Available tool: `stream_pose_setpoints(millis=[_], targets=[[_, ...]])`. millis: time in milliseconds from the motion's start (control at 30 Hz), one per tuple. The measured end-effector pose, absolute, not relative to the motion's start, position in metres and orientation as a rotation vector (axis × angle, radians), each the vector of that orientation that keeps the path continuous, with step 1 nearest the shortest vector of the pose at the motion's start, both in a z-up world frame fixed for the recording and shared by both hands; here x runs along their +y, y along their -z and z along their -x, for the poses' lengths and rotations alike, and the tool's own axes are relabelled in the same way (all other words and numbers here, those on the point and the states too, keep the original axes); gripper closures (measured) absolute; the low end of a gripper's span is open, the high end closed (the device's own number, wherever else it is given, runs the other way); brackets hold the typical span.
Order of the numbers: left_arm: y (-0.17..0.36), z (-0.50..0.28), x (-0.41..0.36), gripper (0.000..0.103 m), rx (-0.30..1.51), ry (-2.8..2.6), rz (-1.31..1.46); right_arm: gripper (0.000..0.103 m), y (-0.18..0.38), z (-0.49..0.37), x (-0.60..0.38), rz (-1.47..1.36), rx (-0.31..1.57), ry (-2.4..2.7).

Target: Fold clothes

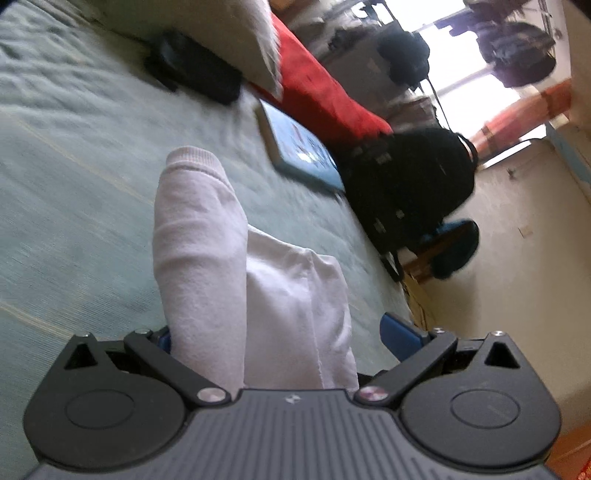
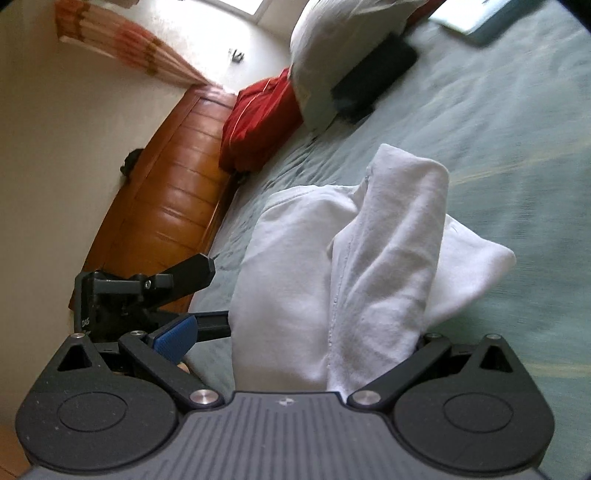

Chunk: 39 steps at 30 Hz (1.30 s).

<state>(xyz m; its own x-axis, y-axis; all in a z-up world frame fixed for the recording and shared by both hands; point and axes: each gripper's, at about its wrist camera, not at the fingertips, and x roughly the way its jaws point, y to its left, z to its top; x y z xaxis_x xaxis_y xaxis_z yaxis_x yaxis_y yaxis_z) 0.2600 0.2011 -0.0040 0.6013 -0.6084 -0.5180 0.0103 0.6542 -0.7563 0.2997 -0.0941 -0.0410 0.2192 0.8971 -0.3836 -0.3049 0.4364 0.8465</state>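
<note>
**White cloth between both claws**

White cloth (image 1: 207, 280) hangs over the green bed (image 1: 74, 184). It fills the left claw (image 1: 277, 343) and the right claw (image 2: 295, 343). Both claws look spread wide; I cannot tell if they pinch it.

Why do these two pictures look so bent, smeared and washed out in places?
Left wrist view: the fisheye lens curves the bed, the window glares white, and the book is smeared. Right wrist view: the wall burns out near the curtain, the bedspread streaks, and the white garment stays fairly sharp.
</note>
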Motion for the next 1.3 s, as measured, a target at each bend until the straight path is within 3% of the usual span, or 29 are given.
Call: stream_pose_setpoints(millis=[633, 1033, 1300], targets=[[-0.012, -0.236, 0.454, 0.002, 0.735, 0.019, 0.804, 0.0, 0.035, -0.338, 0.192, -0.611, 1.134, -1.171], [0.024, -0.252, 0.509, 0.002, 0.74, -0.079, 0.81, 0.0, 0.057, -0.327, 0.25, -0.555, 1.17, -1.195], [0.007, -0.229, 0.5, 0.002, 0.614, -0.297, 0.515, 0.0, 0.069, -0.335, 0.231, -0.564, 1.16, -1.179]])
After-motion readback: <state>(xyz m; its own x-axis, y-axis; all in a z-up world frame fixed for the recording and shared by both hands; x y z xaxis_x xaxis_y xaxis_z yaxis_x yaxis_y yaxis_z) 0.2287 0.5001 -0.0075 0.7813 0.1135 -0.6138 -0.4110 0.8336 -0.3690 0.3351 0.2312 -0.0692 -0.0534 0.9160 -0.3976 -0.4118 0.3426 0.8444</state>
